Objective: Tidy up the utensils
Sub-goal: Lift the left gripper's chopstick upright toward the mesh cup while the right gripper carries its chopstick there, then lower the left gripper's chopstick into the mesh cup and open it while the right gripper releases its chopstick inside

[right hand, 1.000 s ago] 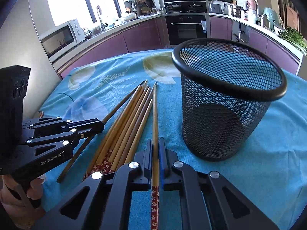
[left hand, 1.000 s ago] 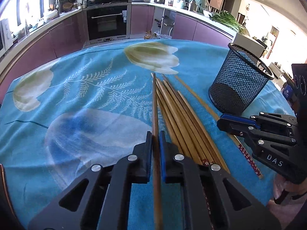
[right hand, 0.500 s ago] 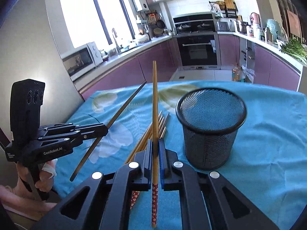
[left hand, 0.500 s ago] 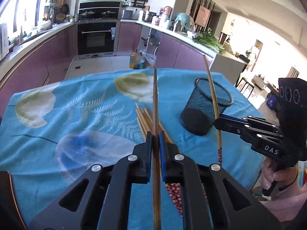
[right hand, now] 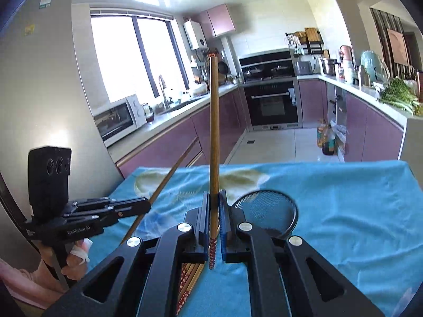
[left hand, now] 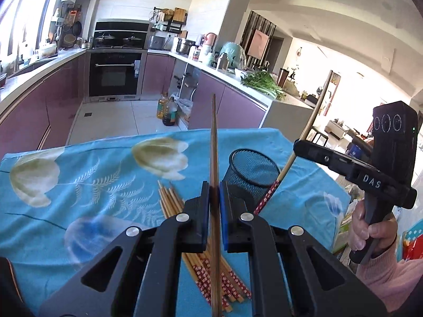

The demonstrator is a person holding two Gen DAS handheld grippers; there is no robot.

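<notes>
While each tool [left hand: 214,206] [right hand: 214,219] pinches one chopstick [left hand: 213,142] [right hand: 214,121], the mesh cup [left hand: 251,174] looks empty.

I see a bright kitchen with purple cabinets [right hand: 169,155] along both sides and pale floor tiles [left hand: 111,119]. A black oven [right hand: 273,101] sits at the far end. Daylight pours through a large window [right hand: 137,55] above a microwave [right hand: 119,117]. Greens [left hand: 261,83] lie on the counter.
</notes>
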